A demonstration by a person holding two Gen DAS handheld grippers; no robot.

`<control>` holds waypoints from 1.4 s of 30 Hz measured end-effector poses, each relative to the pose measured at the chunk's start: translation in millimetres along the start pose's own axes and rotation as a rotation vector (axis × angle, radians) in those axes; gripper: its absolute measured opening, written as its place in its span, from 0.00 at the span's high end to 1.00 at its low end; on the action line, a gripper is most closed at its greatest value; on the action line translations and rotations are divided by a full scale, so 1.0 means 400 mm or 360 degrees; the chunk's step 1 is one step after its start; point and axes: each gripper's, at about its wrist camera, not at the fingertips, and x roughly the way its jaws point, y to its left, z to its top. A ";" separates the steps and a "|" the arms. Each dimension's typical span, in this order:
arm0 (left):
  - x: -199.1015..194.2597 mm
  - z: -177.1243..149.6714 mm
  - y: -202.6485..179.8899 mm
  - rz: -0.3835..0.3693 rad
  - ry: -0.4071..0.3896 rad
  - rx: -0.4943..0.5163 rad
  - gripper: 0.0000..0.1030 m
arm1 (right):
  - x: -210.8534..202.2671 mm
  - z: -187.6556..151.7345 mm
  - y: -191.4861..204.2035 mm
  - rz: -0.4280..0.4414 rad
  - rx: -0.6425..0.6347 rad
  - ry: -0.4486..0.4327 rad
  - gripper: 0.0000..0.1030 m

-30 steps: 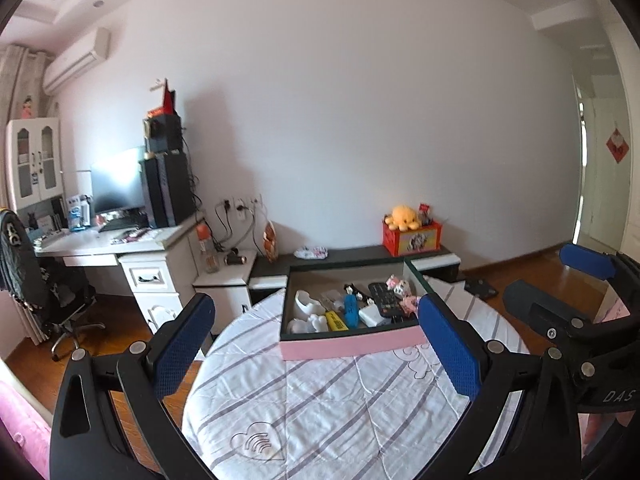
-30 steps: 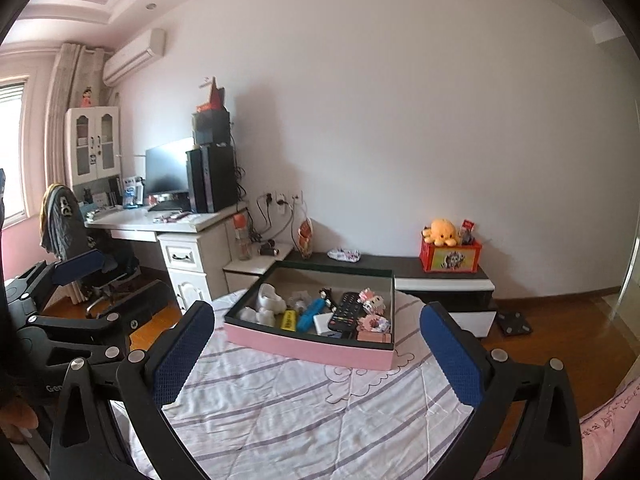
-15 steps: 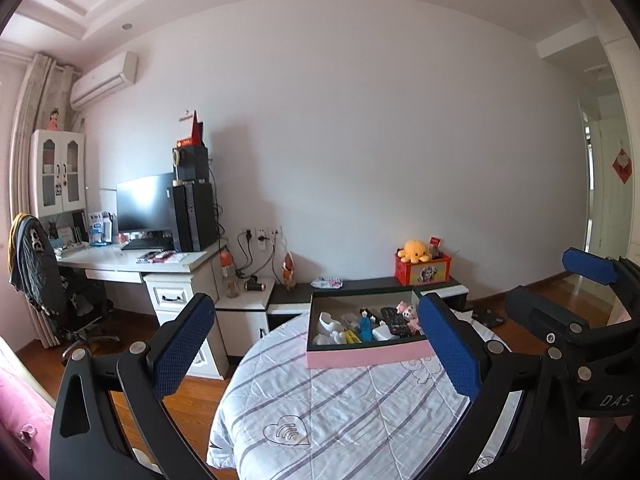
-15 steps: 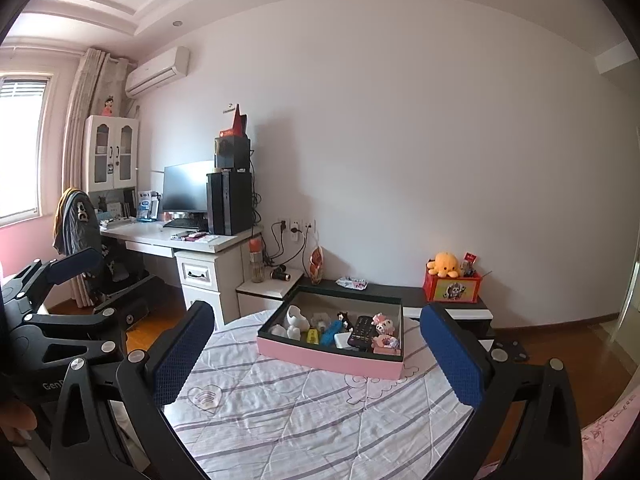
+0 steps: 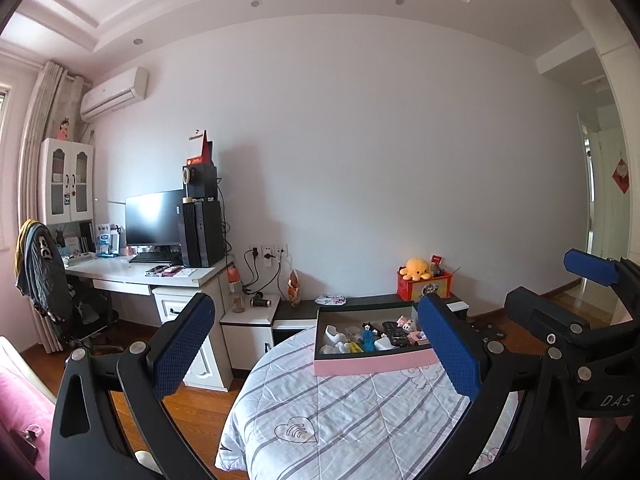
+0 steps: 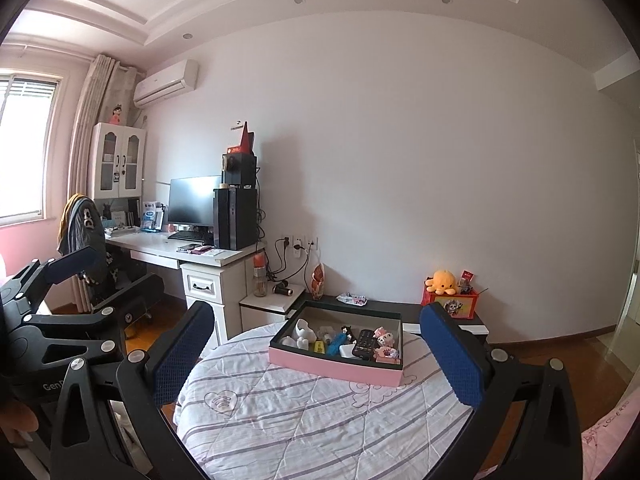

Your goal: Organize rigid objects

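Observation:
A pink-sided box [image 5: 372,363] [image 6: 332,366] with a dark rim stands at the far side of a round table under a striped quilt [image 5: 352,420] [image 6: 304,416]. It holds several small items: a black remote [image 6: 363,345], a blue bottle [image 6: 335,342], white pieces [image 6: 301,330] and small figures. My left gripper [image 5: 316,354] is open and empty, held back above the near table edge. My right gripper [image 6: 316,356] is open and empty, also well short of the box.
A white desk [image 6: 192,254] with monitor and computer tower stands at left, with a chair [image 5: 44,276] draped in clothes. A low dark shelf [image 6: 400,308] behind the table carries a red box with an orange plush [image 6: 442,282]. Wooden floor surrounds the table.
Both grippers have drawn back and tilted up from the table; the box now looks smaller and lower in both views. Both stay open and empty.

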 end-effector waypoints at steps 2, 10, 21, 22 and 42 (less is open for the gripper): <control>-0.008 0.000 0.000 0.0004 -0.0009 0.0004 0.00 | -0.008 0.000 0.005 0.0002 -0.0005 -0.0001 0.00; -0.043 0.001 0.001 0.0010 -0.0041 0.0012 0.00 | -0.035 0.001 0.016 0.0000 -0.0011 -0.0017 0.00; -0.064 -0.003 0.006 0.0026 -0.0104 0.0024 0.00 | -0.047 -0.005 0.022 -0.0003 -0.0013 -0.0022 0.00; -0.066 -0.004 0.005 0.0027 -0.0104 0.0022 0.00 | -0.046 -0.005 0.022 -0.0004 -0.0015 -0.0024 0.00; -0.074 0.002 0.008 0.0029 -0.0104 0.0036 0.00 | -0.041 -0.001 0.013 0.0001 -0.0001 -0.0012 0.00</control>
